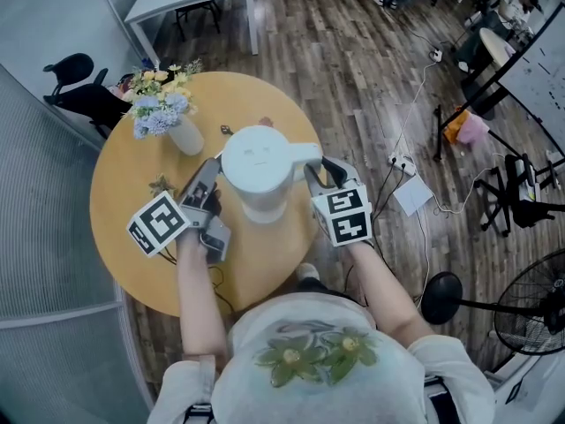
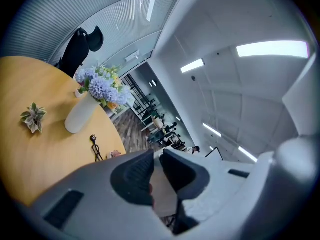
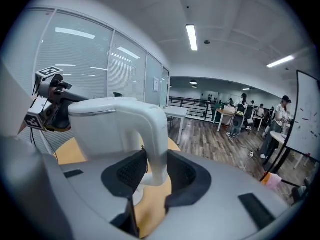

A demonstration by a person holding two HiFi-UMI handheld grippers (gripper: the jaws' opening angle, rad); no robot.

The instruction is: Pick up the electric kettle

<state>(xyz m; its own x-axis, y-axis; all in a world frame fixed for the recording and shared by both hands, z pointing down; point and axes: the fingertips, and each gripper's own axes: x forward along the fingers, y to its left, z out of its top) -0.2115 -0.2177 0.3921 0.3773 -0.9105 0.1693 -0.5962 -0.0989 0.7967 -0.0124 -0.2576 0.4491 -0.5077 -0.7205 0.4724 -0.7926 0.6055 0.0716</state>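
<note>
Two grippers flank the electric kettle, plain white with a smooth lid, over the middle of the round wooden table. Only the right gripper view shows the right gripper clamped on the curved handle. The left gripper view shows the left gripper with jaws nearly together around a pale sliver, and a vase of flowers on the far left. Black-and-white square markers on both grippers show in the head view.

Bright ceiling strip lights; fisheye gripper views darken at corners.
</note>
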